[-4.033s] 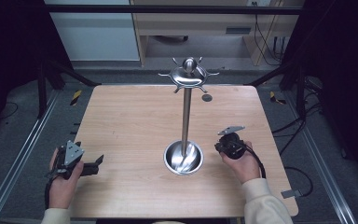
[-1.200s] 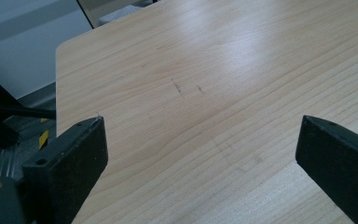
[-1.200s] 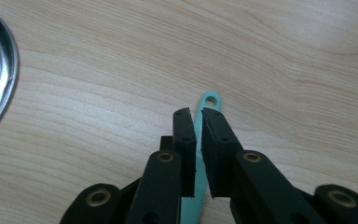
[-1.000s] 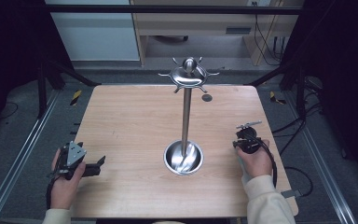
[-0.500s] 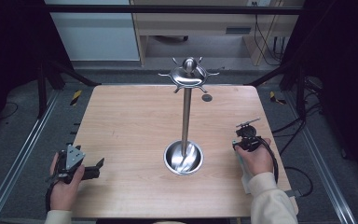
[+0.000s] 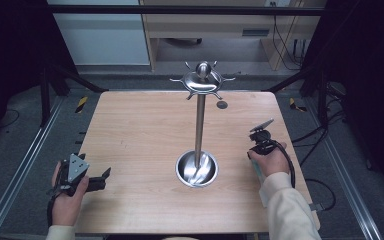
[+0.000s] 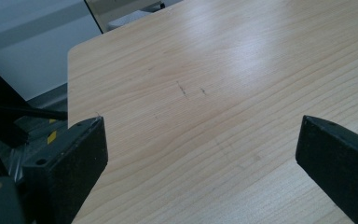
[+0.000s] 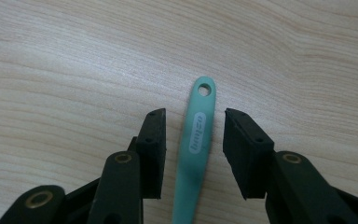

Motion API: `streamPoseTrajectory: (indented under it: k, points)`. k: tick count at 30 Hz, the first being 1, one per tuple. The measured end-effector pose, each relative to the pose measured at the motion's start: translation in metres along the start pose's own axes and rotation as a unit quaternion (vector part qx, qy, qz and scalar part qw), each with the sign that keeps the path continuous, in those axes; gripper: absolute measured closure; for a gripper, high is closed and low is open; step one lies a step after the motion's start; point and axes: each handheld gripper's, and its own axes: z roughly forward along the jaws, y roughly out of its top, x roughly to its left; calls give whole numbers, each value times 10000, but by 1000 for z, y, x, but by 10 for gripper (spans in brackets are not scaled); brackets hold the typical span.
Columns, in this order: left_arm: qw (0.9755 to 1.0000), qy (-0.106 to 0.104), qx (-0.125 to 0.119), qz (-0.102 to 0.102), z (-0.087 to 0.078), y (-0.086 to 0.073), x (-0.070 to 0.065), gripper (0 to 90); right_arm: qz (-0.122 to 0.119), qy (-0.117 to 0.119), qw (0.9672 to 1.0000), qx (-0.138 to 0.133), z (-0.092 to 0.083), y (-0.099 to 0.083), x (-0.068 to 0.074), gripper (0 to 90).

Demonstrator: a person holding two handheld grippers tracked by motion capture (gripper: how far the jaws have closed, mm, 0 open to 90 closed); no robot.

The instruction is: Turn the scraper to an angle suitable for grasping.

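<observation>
A teal utensil handle [image 8: 196,140] with a hole at its end lies flat on the wooden table, pointing away from the camera. My right gripper [image 8: 193,140] is low over it, open, one jaw on each side with a gap to the handle. In the high view the right gripper [image 6: 261,142] sits at the table's right side, right of the metal stand. My left gripper [image 6: 100,177] is held near the front left corner; its jaws stand wide open [image 7: 200,154] over bare wood with nothing between them.
A metal stand [image 6: 198,125] rises from a round bowl-like base [image 6: 197,170] at the table's middle, topped by a hooked crown [image 6: 202,79]. A small dark disc [image 6: 222,104] lies behind it. Dark frame rails and cables surround the table.
The right gripper has moved from beside the stand's base out to the right side of the table, then barely shifted. The left gripper has stayed near the front left corner.
</observation>
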Motion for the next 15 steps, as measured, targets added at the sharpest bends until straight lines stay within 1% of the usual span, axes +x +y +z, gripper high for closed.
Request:
streamPoseTrajectory:
  k: [3,4,5,6,8,9,13,14,15]
  points:
    - [10000,-20,39,45,0,0,-1,20,34,-42,10000,32,2,1,-1,601]
    - [10000,-16,29,54,0,0,-2,20,82,-57,9999,54,3,1,-2,600]
    - [10000,-25,33,73,0,1,-2,20,65,-78,9999,60,5,1,-2,597]
    - [10000,-35,37,84,1,1,-3,20,149,6,9998,97,7,2,-3,598]
    - [9999,-36,54,98,1,0,-4,20,163,37,9998,100,8,2,-3,600]
    - [9999,-36,55,103,1,0,-4,20,159,-11,9998,87,9,2,-2,611]
    - [9999,-39,70,116,1,0,-4,20,201,-19,9998,95,10,3,-3,619]
    - [9999,-51,69,99,2,0,-4,20,234,-6,9997,77,10,3,-4,617]
    - [9999,-123,36,15,2,0,-4,20,323,77,9994,24,11,2,-5,619]
